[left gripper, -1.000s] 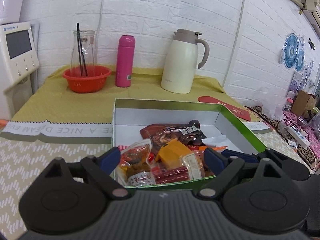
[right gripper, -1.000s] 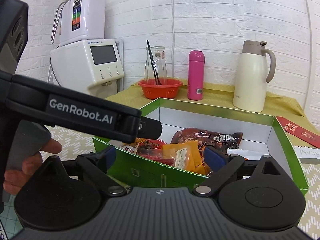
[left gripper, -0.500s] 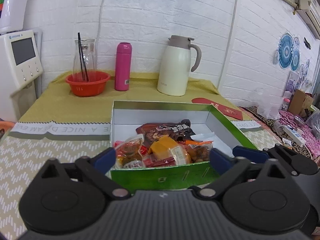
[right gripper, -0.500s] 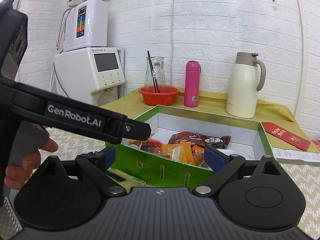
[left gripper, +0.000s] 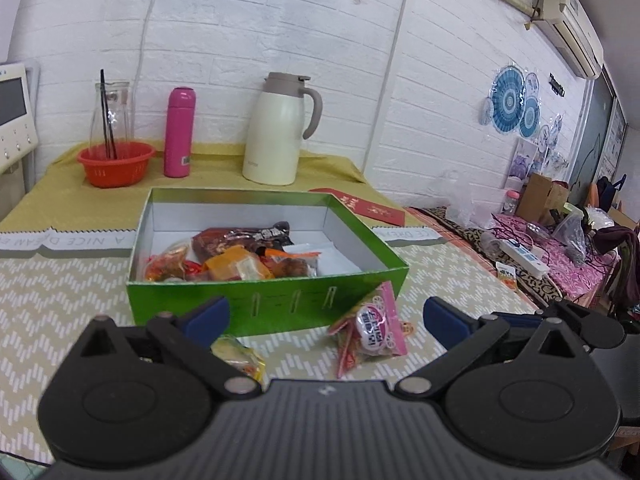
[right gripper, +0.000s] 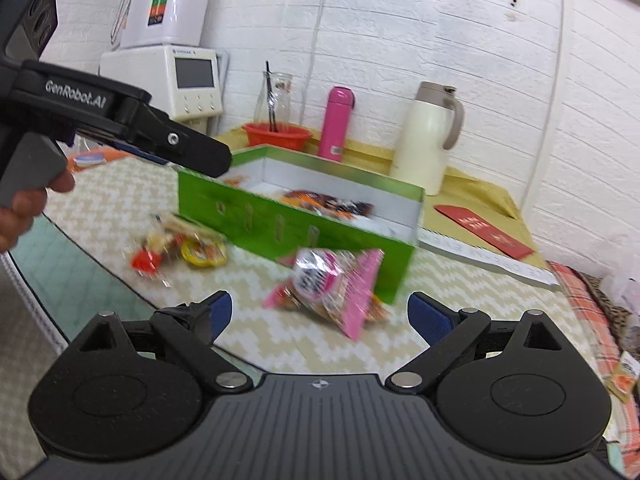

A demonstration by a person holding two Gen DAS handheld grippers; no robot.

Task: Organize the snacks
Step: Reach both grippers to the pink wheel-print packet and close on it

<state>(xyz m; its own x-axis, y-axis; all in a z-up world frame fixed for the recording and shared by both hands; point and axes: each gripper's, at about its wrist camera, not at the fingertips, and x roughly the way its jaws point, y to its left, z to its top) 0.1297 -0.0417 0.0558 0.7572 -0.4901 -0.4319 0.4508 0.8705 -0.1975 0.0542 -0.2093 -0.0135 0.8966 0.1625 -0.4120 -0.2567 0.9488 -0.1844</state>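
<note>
Left wrist view looks over the left tool (left gripper: 326, 314), whose blue-padded fingers (left gripper: 208, 315) stand wide apart with nothing between them. Ahead, a green box (left gripper: 280, 300) sits on the zigzag-patterned tabletop (left gripper: 60, 300); its white inside holds a heap of snack packets (left gripper: 236, 256), mostly toward the left half. Just in front of the box's near right corner lies a pink snack packet (left gripper: 374, 326), leaning against or touching the green wall (which of the two is hard to tell). A yellow packet (left gripper: 238, 356) shows partly behind the left finger linkage, on the tabletop near the box's front. Further back, on a mustard cloth, stand an orange basket (left gripper: 116, 164) with a glass carafe in it, a pink flask (left gripper: 179, 132) and a cream thermos jug (left gripper: 280, 128).

From the right wrist, the right tool (right gripper: 320, 312) is likewise spread wide and empty, hovering above the tabletop (right gripper: 120, 208). The pink snack packet (right gripper: 332, 284) lies just beyond its fingers, beside the box's (right gripper: 280, 228) corner, somewhat blurred. A small cluster of red and yellow packets (right gripper: 180, 250) lies left of it, in front of the box. The left tool (right gripper: 192, 156) reaches in from the left, held by a hand (right gripper: 24, 204), its tip near the box's far left corner.
</note>
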